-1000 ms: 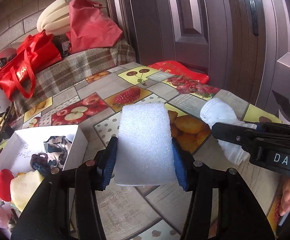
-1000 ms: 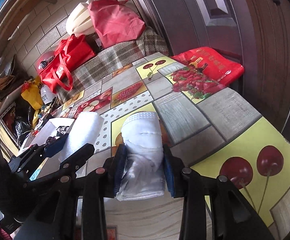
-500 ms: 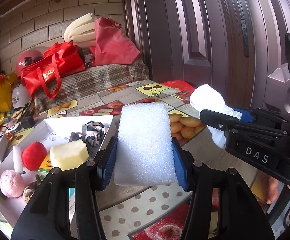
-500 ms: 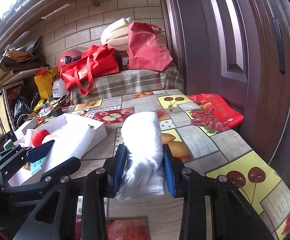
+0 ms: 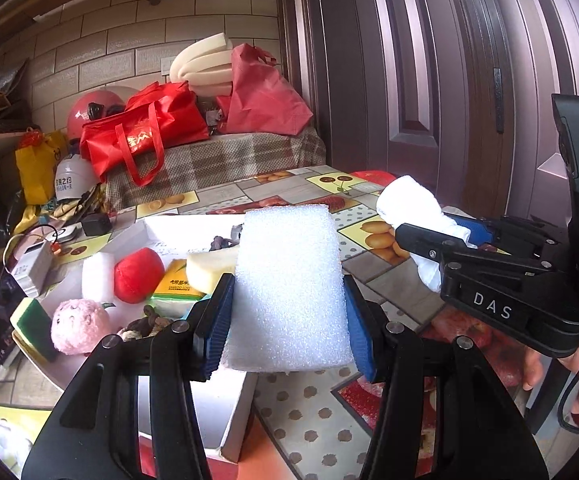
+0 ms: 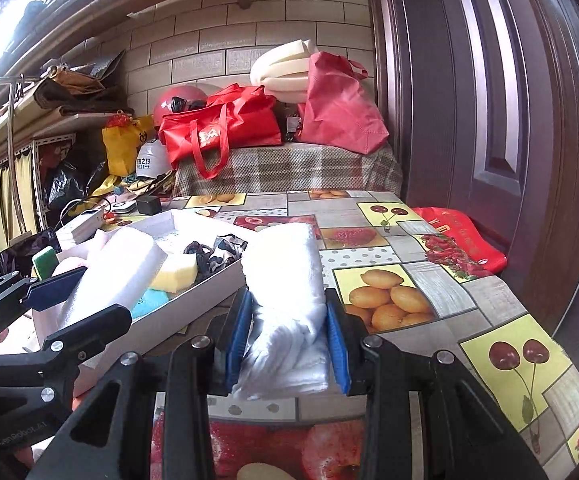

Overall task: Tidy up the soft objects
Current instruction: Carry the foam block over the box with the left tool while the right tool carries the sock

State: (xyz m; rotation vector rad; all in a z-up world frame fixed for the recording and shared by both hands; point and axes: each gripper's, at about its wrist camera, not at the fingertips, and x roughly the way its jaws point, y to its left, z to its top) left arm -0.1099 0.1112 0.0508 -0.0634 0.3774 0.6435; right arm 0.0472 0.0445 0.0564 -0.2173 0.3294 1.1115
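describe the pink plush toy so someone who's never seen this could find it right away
Start at the white tray on the fruit-print table. At its near left end, beside the green and yellow sponge and in front of the red plush ball, lies the pink plush toy. It is the only fuzzy pink thing there, with a small stitched face.

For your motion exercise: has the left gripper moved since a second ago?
Yes. The left gripper, holding the foam block, moved from the tablecloth toward the white box.

The box [image 5: 233, 432] sits on the table [image 5: 373, 264], left of the foam block [image 5: 289, 288] and towel [image 5: 409, 204].
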